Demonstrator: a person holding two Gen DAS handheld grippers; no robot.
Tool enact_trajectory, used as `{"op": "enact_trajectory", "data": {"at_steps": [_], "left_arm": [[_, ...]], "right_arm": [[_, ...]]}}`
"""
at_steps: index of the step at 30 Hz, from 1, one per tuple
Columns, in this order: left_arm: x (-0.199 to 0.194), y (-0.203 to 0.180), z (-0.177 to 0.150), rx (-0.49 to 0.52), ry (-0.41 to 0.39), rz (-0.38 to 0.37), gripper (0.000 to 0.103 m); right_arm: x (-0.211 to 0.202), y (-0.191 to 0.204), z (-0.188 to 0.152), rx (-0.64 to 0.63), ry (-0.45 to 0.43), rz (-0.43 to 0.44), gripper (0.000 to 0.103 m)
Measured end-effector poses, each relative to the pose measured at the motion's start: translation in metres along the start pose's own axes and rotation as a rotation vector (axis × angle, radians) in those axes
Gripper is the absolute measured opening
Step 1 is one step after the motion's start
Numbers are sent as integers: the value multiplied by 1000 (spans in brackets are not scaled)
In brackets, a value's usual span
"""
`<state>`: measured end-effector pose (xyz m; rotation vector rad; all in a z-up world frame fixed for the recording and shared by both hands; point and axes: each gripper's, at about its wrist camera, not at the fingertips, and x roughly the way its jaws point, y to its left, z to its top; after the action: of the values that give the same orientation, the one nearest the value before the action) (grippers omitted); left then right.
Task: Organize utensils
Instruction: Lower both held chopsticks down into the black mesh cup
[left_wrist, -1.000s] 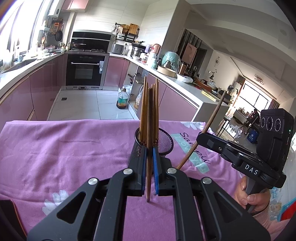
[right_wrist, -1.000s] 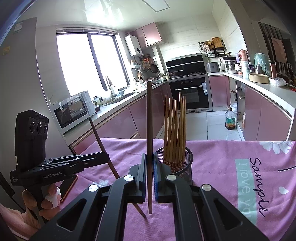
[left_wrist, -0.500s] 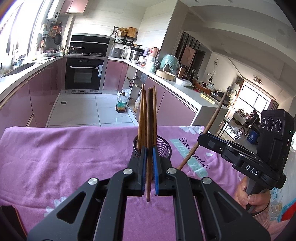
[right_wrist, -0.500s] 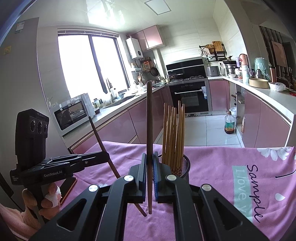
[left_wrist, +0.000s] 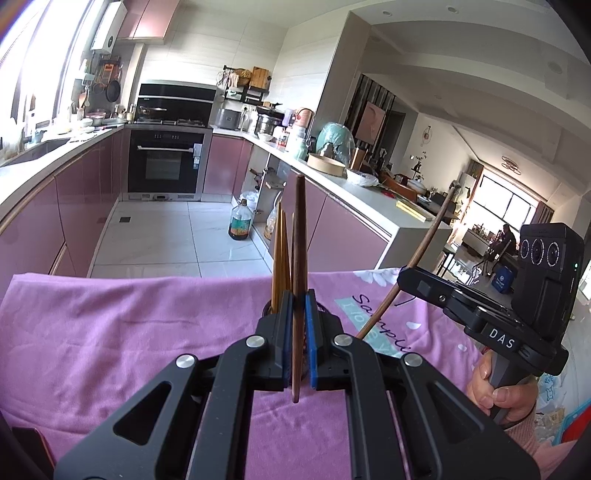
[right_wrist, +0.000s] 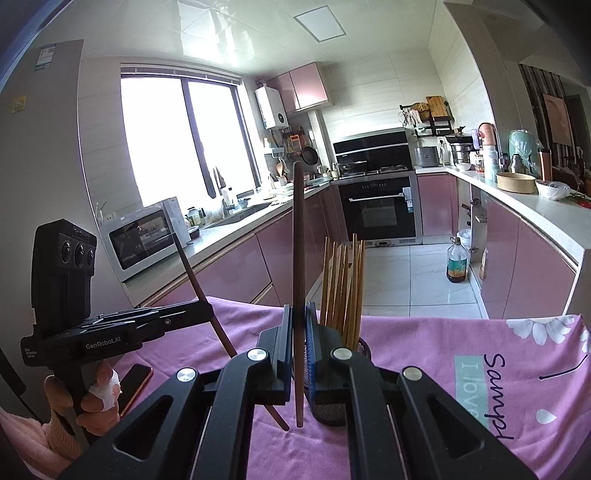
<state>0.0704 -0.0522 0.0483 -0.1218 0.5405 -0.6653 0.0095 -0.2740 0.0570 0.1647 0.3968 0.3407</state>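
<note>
From the left wrist camera, the left gripper (left_wrist: 298, 332) is squeezed shut on one dark chopstick (left_wrist: 299, 258). The stick stands almost straight up between the blue pads, with its thin tip poking out below them. Right behind the gripper is the black mesh holder (left_wrist: 325, 308), mostly hidden. Some lighter chopsticks (left_wrist: 280, 254) stand up in it. Everything sits over a purple cloth (left_wrist: 110, 325). Off to the right, the right gripper (left_wrist: 400, 286) holds a second dark stick (left_wrist: 421, 254) that leans over at a slant. A hand (left_wrist: 502, 391) grips its handle.

From the right wrist camera, the right gripper (right_wrist: 297, 343) is also shut tight on its dark chopstick (right_wrist: 298, 236), which stands tall. The mesh holder (right_wrist: 332, 406) is just to the right of it and close, full of light sticks (right_wrist: 343, 284). On the left, the left gripper (right_wrist: 210, 314) shows its own stick (right_wrist: 201, 291) slanting down. A phone (right_wrist: 135, 380) lies on the cloth near that hand (right_wrist: 96, 398).

These sticks look light, thin and stiff. They seem smooth, so they could slip or swing in the pads. Holding near the middle, as now, should keep them steady. The thin tip should go into the holder first.
</note>
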Motion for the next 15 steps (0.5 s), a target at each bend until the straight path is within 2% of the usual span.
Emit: {"op": "enact_trajectory", "data": {"at_steps": [15], "left_arm": [[-12,-19,22,33,-72,3,7]], "right_arm": [[-3,0,21,-36,-45,3,5]]}}
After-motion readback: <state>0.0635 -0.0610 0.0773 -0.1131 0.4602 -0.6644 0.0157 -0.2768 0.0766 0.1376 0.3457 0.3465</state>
